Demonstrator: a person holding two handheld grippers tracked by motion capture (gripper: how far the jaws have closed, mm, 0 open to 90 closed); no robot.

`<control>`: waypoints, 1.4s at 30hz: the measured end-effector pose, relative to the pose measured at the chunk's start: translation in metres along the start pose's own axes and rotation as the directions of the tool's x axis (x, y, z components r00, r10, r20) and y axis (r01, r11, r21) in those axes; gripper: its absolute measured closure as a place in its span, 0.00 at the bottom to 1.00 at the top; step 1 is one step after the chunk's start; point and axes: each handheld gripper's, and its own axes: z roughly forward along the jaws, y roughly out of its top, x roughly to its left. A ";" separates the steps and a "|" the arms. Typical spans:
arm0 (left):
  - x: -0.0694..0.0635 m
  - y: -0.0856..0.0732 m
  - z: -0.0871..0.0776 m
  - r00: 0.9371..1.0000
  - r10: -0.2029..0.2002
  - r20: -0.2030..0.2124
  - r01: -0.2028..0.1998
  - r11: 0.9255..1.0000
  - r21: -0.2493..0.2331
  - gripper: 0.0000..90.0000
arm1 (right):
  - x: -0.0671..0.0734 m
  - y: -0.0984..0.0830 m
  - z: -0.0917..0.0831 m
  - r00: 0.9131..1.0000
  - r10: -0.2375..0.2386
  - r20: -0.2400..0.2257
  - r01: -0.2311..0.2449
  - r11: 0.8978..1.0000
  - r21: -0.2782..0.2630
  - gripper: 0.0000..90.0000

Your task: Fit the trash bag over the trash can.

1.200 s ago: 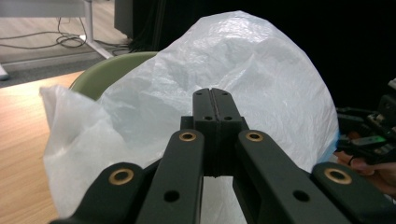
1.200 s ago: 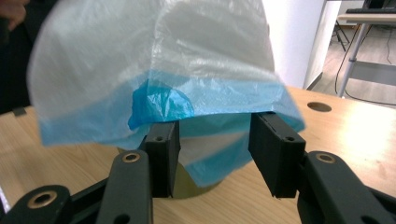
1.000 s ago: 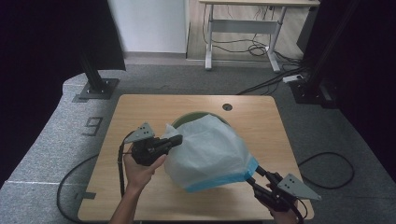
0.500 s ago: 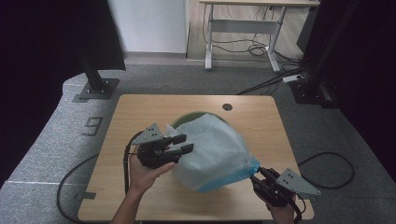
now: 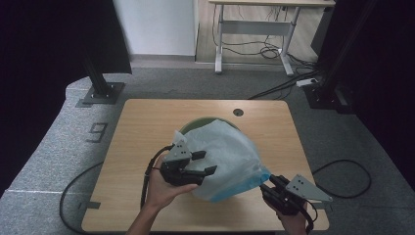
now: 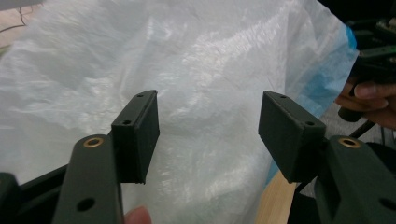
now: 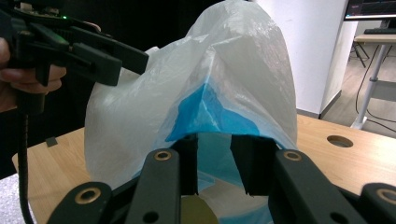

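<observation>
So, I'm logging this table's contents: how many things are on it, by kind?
Plastic bag, white with a blue edge: 1
Green round container under the bag: 1
Handheld grippers: 2, left gripper and right gripper
Total: 4

The left tool (image 5: 198,162), black with two jaws and a grey three-cornered plate on top, sits in the person's left hand (image 5: 164,182), the forearm rising from the bottom edge. Its jaws have just been opening — they stand apart, nothing pressed between the pads (image 6: 140,133). The right tool (image 5: 273,184), gripped low in the right hand (image 5: 293,220), points up and leftward; its jaws stand narrowly apart, having just been closing.
</observation>
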 end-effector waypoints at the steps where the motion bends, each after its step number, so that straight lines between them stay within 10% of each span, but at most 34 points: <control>1: -0.002 -0.001 0.002 1.000 0.002 0.000 -0.002 1.000 0.006 0.41 | 0.000 0.000 0.000 1.000 0.002 -0.001 -0.002 1.000 0.000 0.78; 12: -0.009 -0.006 0.021 1.000 0.017 0.010 -0.018 0.998 0.062 0.40 | 0.001 0.002 -0.001 1.000 0.012 -0.018 -0.012 1.000 -0.009 0.80; 29: -0.011 -0.006 0.019 0.995 0.002 0.098 -0.004 1.000 0.024 0.90 | -0.001 -0.002 -0.003 0.999 0.027 -0.019 -0.027 1.000 -0.007 0.80; 42: -0.006 -0.005 0.011 0.996 -0.001 0.092 0.004 1.000 -0.030 1.00 | -0.005 -0.004 -0.007 0.999 0.037 -0.012 -0.037 0.999 -0.008 0.79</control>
